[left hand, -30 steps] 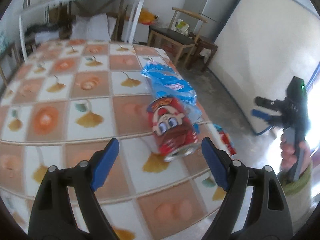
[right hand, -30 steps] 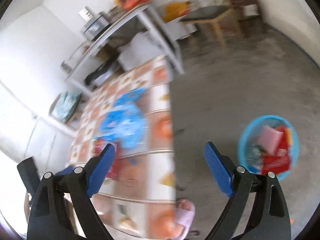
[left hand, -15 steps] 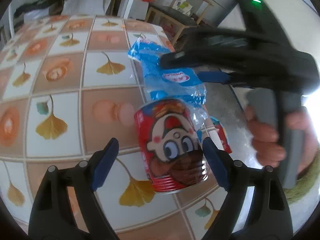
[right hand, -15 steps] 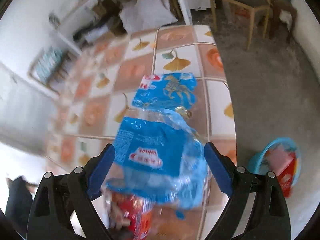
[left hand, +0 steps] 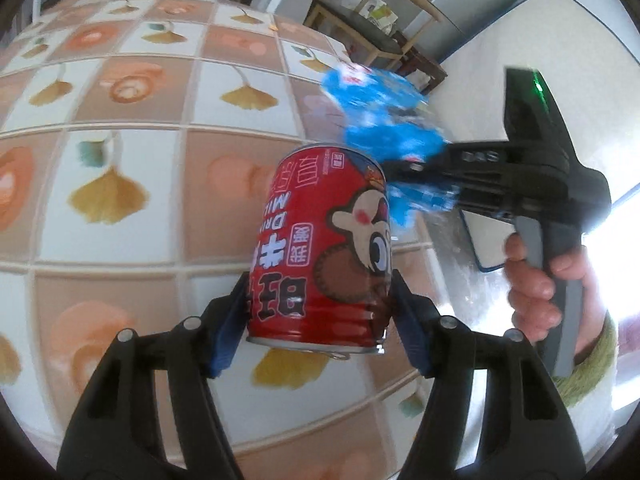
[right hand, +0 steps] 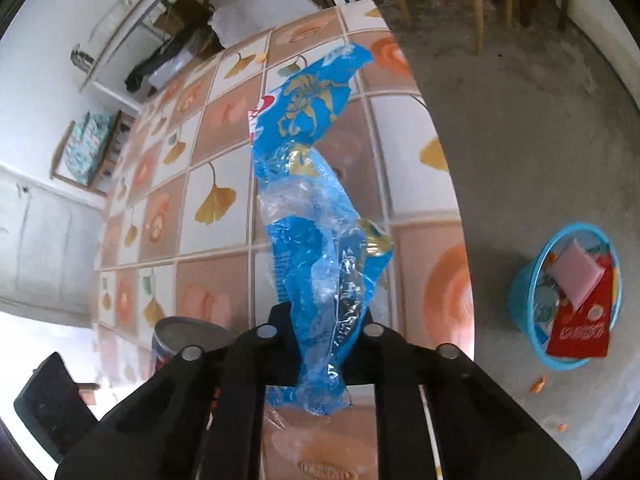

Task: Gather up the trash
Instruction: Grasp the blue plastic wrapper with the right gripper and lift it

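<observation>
Red tin can with a cartoon face sits pinched between the blue pads of the left gripper, whose jaws have just been closing in on its sides; it stands tilted, lifted off the tablecloth of ginkgo leaves and orange squares. Its upper end looks closed and grey in the right wrist view. Just beside the can, the right gripper has its jaws, which have just been closing, clamped almost together on a crumpled blue and clear plastic wrapper, which stretches away from the fingers above the table's edge. A hand with a green cuff grips that tool's handle. Down on the concrete floor, well apart from the table, stands a blue plastic basket. Inside it lie a pink pad, a flat red packet and some smaller scraps too small to tell; orange bits are scattered on the floor near it
</observation>
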`<state>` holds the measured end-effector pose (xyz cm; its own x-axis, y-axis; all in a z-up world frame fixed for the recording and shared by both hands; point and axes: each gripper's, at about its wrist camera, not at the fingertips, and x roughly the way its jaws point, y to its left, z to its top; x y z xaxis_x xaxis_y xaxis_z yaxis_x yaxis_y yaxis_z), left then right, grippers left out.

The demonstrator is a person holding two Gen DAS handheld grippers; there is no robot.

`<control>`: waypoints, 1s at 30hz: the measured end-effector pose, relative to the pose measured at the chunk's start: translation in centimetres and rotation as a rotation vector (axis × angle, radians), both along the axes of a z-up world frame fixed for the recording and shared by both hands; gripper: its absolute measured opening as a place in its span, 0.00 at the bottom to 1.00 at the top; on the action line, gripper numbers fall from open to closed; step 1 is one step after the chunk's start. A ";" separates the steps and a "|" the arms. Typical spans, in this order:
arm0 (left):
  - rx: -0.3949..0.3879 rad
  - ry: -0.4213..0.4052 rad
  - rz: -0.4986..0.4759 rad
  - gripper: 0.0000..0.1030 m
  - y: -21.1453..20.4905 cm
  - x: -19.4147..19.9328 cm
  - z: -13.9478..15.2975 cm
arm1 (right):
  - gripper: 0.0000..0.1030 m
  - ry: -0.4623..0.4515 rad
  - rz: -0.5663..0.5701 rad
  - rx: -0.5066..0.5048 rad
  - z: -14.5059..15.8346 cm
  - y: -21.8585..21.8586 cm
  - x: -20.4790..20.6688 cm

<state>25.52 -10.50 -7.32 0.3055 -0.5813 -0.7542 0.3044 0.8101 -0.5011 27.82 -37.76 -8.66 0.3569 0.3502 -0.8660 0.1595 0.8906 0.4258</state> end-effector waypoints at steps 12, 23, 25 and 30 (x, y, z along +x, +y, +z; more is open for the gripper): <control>0.088 -0.058 0.148 0.61 8.9 -5.5 0.5 | 0.06 0.000 0.331 -0.026 0.6 7.5 -9.7; 0.125 -0.110 0.177 0.72 10.8 -6.3 1.6 | 0.48 -0.054 0.388 -0.104 0.6 9.4 -13.0; 0.120 -0.146 0.185 0.74 10.9 -6.4 2.1 | 0.62 -0.128 0.385 -0.168 2.1 9.5 -14.0; 0.122 -0.188 0.180 0.74 11.3 -6.5 2.7 | 0.75 -0.305 0.454 -0.268 6.1 8.4 -15.0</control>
<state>18.98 0.77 -4.59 0.5365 -0.4133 -0.7358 0.2289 0.9105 -0.3445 12.84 -29.37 -2.58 0.4691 0.3094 -0.8272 -0.3552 0.9236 0.1441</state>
